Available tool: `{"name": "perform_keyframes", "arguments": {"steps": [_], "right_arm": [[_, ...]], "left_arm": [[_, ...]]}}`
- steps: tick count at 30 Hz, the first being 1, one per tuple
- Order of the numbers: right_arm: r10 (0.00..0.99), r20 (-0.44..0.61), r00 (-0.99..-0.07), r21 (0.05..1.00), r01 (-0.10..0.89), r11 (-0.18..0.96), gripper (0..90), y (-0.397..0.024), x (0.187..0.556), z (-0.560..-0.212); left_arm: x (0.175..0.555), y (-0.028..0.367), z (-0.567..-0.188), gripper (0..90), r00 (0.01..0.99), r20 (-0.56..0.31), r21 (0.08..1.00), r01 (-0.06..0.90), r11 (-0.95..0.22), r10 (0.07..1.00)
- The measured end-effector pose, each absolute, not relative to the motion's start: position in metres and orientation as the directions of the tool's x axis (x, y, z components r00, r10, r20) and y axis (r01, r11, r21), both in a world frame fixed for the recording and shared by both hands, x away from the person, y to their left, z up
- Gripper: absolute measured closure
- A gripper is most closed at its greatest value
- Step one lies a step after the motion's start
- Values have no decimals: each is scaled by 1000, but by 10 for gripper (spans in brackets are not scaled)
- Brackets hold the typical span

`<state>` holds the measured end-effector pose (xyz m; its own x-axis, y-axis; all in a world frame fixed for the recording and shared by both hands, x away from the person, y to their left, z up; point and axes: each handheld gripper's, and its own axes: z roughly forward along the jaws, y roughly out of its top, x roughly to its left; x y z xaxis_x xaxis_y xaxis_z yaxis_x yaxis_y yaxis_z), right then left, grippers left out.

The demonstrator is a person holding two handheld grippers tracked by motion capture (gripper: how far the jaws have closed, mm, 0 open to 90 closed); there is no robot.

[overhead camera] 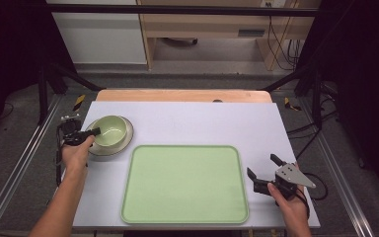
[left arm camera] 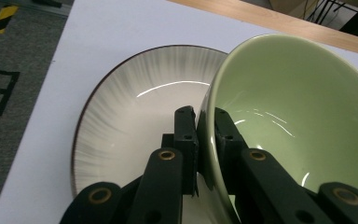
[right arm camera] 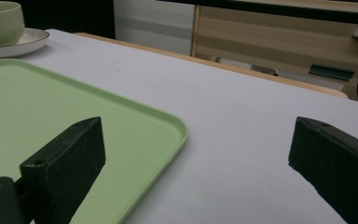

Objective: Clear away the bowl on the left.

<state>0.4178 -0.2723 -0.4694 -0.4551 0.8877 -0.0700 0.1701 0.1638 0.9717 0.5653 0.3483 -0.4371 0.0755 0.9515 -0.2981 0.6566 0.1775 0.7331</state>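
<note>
The green bowl (overhead camera: 110, 130) is sitting on a pale plate (overhead camera: 124, 143) w/ a dark rim, near the left edge of the worktop (overhead camera: 202, 123), toward its far left corner. In the left gripper view the bowl (left arm camera: 298, 121) is looking tilted on the plate (left arm camera: 130, 116), its rim lifted toward the camera.

The left gripper (overhead camera: 94, 131) is reaching in from the left edge, held by the person's left hand (overhead camera: 76, 150). Its jaws are closing on the bowl's near wall: one jaw outside, one inside, rim pinched between them. The left gripper (left arm camera: 205, 135) is showing this clearly up close, w/ almost no gap beyond the wall itself.

A light green tray (overhead camera: 185, 183) is lying in the middle of the worktop toward the near edge, empty, just beside the plate but apart from it.

The right gripper (overhead camera: 266, 168) is hovering near the right edge by the near right corner, just off the tray's right side, in the person's right hand (overhead camera: 288, 202). Its jaws are standing wide apart w/ nothing between them. In the right gripper view the right gripper (right arm camera: 196, 163) is framing the tray's corner (right arm camera: 168, 126) and bare worktop (right arm camera: 242, 116); bowl (right arm camera: 0, 21) and plate (right arm camera: 25, 39) are sitting far off at the top left.
</note>
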Motion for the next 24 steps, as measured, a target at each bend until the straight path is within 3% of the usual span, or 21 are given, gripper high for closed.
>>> {"name": "perform_keyframes", "arguments": {"steps": [24], "right_arm": [[888, -69, -455, 972, 169, 162, 40, -273, 417, -469]], "left_arm": [[557, 327, -416, 825, 169, -304, 776, 615, 141, 938]]}}
